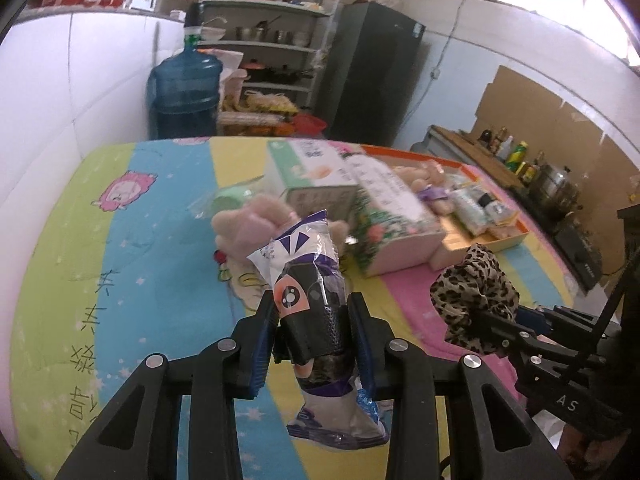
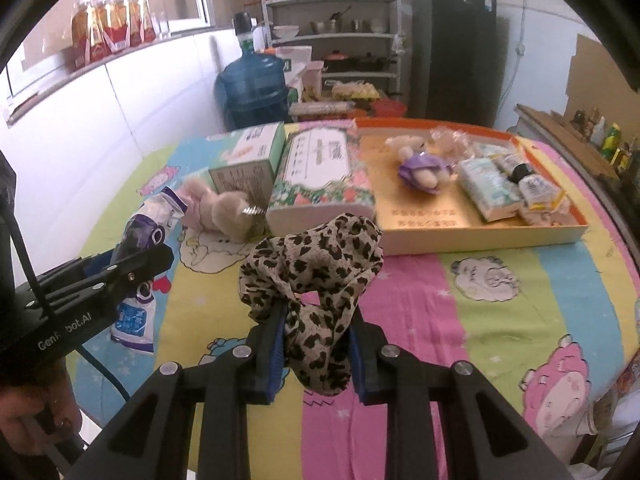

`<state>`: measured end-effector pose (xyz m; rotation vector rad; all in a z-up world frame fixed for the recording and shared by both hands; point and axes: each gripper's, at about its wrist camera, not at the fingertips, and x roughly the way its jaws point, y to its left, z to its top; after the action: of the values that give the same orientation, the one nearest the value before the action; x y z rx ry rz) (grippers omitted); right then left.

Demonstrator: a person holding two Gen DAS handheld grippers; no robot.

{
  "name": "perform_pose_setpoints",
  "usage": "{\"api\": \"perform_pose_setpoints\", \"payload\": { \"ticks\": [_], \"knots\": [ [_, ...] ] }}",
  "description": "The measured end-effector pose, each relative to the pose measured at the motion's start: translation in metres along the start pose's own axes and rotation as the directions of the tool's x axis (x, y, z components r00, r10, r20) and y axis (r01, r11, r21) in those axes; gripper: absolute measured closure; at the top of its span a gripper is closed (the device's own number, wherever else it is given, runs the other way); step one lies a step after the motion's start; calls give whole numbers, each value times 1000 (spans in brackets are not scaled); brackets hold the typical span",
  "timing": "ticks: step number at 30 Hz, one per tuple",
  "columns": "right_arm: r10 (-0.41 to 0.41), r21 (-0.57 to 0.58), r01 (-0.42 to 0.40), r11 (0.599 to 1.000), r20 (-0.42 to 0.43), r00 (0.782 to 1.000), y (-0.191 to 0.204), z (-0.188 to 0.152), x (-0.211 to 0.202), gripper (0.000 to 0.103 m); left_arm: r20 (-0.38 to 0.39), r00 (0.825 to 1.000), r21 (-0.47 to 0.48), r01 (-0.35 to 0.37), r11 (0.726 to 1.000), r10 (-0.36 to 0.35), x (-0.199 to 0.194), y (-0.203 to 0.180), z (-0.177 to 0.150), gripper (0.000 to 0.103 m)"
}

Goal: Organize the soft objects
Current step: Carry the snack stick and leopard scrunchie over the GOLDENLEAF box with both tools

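Note:
My left gripper (image 1: pixel 312 312) is shut on a purple-and-white plastic packet (image 1: pixel 308 280) and holds it above the striped cartoon tablecloth (image 1: pixel 120 260); the packet also shows in the right wrist view (image 2: pixel 140 248). My right gripper (image 2: pixel 318 322) is shut on a leopard-print scrunchie (image 2: pixel 316 276), held above the cloth in front of the orange-rimmed tray (image 2: pixel 480 236); it also shows in the left wrist view (image 1: pixel 474 292). The tray holds a plush toy in a purple dress (image 2: pixel 420 164) and tissue packs (image 2: pixel 488 188). A beige plush toy (image 2: pixel 224 208) lies left of the boxes.
A floral box (image 2: pixel 320 176) and a green-white box (image 2: pixel 248 160) stand between the plush toy and the tray. A green item in clear wrap (image 1: pixel 228 200) lies behind. Beyond the table stand a blue water jug (image 2: pixel 254 88), shelves and a dark fridge (image 2: pixel 452 52).

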<state>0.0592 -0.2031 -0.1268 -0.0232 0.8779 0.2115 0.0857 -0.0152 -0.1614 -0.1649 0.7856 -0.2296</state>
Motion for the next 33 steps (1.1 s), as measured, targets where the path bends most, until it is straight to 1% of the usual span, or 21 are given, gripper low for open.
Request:
{"api": "perform_pose_setpoints", "payload": {
  "ticks": [4,8,11,16,25,33],
  "knots": [
    [-16,12,16,1000,29,999,-5,2,-16,75,13,999,17,29,999,-29,-7,-10,5,68],
    [-43,33,41,999,52,998,-16,5,-31,75,1,997,39,74,996,-74,-8,-26,10,68],
    [-56,59,53,997,58,997,-29,6,-37,75,-4,995,65,104,992,-104,-7,-42,14,68],
    [-83,104,76,992,65,994,-53,8,-43,75,-8,991,100,133,986,-133,-3,-67,21,69],
    [-126,157,112,981,82,989,-98,17,-49,75,-14,983,142,183,973,-183,19,-111,44,70],
    [-141,168,126,978,79,987,-136,31,-43,75,-25,979,151,203,968,-201,47,-144,64,70]
  ]
}}
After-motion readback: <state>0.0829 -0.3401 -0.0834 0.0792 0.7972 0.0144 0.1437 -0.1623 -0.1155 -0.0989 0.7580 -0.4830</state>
